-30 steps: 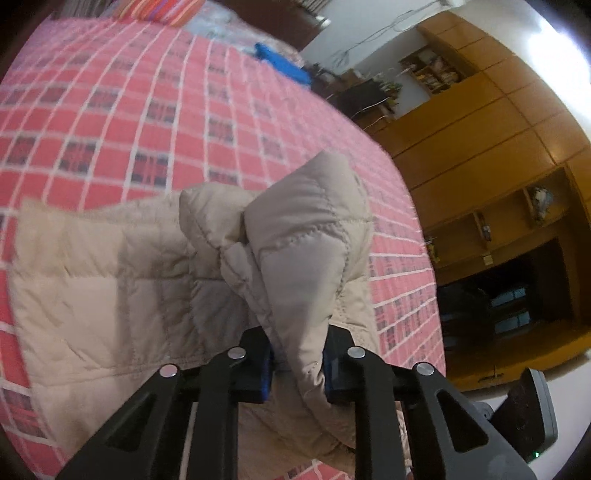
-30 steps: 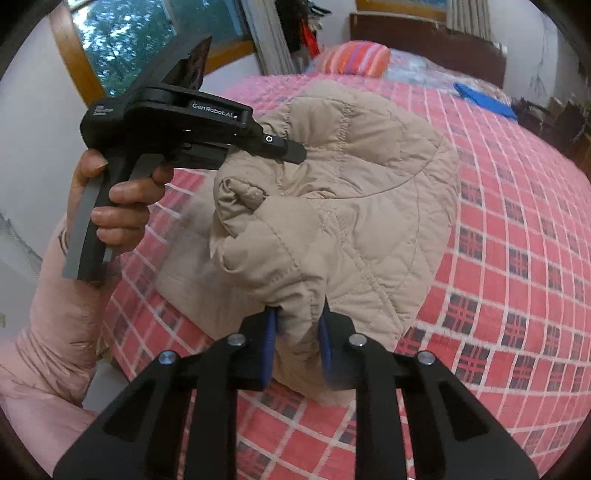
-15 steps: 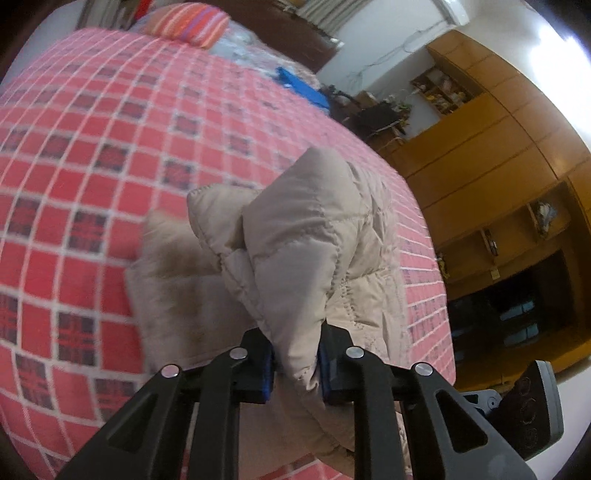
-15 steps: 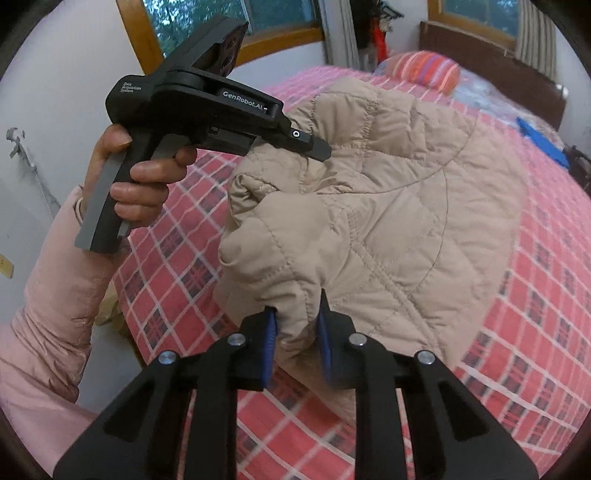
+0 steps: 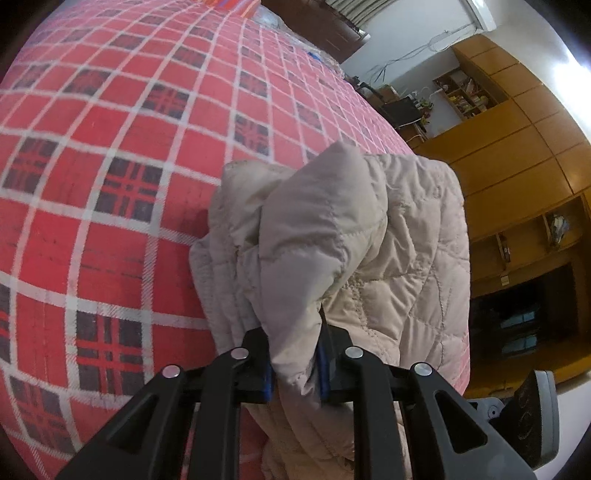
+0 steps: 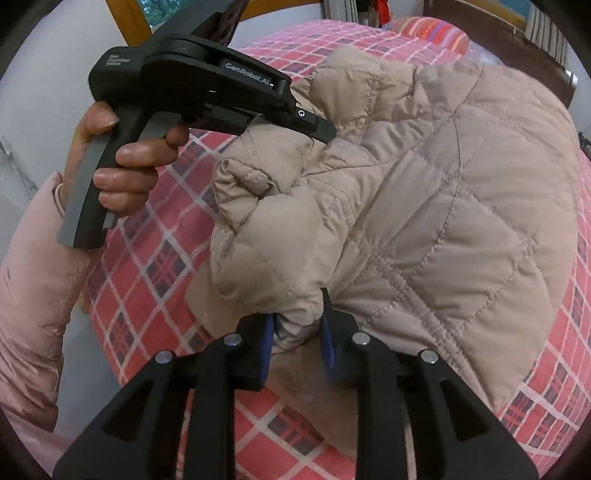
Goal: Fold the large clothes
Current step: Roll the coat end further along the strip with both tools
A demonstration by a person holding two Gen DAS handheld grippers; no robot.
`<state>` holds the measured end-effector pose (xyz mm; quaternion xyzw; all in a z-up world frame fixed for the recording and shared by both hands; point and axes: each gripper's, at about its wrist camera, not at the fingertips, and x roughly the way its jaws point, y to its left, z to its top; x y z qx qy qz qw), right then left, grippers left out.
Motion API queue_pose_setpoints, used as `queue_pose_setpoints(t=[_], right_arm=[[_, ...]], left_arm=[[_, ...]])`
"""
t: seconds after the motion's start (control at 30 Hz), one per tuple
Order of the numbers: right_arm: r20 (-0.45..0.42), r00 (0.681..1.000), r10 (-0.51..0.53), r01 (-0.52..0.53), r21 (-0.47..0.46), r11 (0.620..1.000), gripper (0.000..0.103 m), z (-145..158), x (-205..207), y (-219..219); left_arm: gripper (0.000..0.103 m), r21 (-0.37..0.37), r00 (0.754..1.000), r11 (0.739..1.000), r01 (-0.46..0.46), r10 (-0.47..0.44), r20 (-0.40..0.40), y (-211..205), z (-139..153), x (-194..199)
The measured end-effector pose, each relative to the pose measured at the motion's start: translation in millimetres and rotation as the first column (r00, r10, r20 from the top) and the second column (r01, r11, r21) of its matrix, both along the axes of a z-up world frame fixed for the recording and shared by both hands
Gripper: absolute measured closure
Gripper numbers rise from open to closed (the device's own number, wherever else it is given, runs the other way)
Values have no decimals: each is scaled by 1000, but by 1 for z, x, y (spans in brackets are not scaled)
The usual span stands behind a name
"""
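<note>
A beige quilted jacket point(image 6: 424, 206) is pinched at bunched edges by the left gripper point(image 5: 295, 354) and the right gripper point(image 6: 297, 336), above the red checked bed point(image 5: 110, 147).

bed point(image 5: 129, 155) | red plaid cover | on it: beige quilted jacket point(image 6: 443, 192), striped pillow point(image 6: 436, 33)

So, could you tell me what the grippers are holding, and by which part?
Both hold the beige quilted jacket: the left gripper and right gripper each pinch a bunched fold at its near edge.
</note>
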<state>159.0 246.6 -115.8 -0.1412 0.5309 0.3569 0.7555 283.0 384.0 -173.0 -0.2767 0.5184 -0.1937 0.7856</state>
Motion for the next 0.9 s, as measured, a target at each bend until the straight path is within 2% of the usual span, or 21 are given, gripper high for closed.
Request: queue_pose_setpoints(t=[0.1,0.23,0.27,0.37,0.53,0.57,0.6,0.63,0.77,0.83,0.9], right_arm=[[-26,1000,-6,6,16,1000,77,2,3,-3],[-33,999,9,-6,79,997,64,26,2,-16],[-19,1000,9,-7,95,995,58,36,-2,-20],[63,998,27,-34,112,993,49,61,-12,-24],[82,994,78,-86,106,991,51,63,-19,-5],[87,993,77,-85,94,992,64,58,-18,2],[83,994,74,-81,85,993,72,55,-16,4],[65,995,74,-79,84,993,75,48,-15,9],[-4,996,85,-84,112,990,77,40,-12,13],[-70,995,78,-69,126,990,77,29,-6,15],[-95,993,68,-57,109,992,77,13,-2,17]], left_arm=[[84,5,1000,1000,2,-2,17,0,1,-3],[83,13,1000,1000,5,-6,23,-3,8,-6],[83,18,1000,1000,8,-8,24,-4,9,-7],[82,28,1000,999,16,-17,21,-5,11,-4],[80,47,999,998,30,-30,12,-7,16,0],[79,54,999,998,32,-33,7,-8,18,1],[79,60,999,998,35,-35,4,-9,19,4],[79,68,999,997,38,-38,1,-10,21,6],[79,115,998,992,60,-61,4,-17,29,13],[79,126,998,990,64,-64,-3,-17,27,16],[78,130,998,990,63,-62,-11,-16,22,18]])
